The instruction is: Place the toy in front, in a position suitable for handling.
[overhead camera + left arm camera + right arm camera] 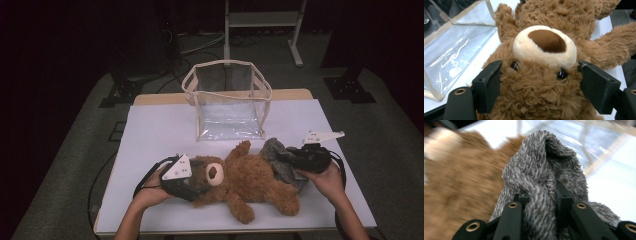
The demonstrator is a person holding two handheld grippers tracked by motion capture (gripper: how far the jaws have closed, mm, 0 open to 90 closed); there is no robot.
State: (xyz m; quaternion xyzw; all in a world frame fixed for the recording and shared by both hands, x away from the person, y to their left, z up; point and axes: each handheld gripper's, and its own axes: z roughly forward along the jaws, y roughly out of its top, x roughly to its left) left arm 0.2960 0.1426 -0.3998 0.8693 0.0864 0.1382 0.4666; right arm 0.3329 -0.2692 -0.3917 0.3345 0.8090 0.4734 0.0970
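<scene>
Bear lies on its back on the white table, near the front edge, head toward the left, legs toward the right, so its long axis runs roughly across the table. Left gripper is at the head: in the left gripper view its jaws sit either side of the face at eye level, pads pressing into the fur, muzzle pointing away from the camera. So a half-closed squeeze on the head, not spread free. Clear bag stands upright behind the bear, mouth open upward, well apart from both hands. Right gripper is at the leg end, jaws nearly together and pinching a fold of grey fuzzy cloth that lies against the bear's right side. My read: bear goes into the bag next. Bag lies straight back from the torso; the left gripper holds the head, so it leads the lift, and the long axis needs tipping upright to clear the rim.
</scene>
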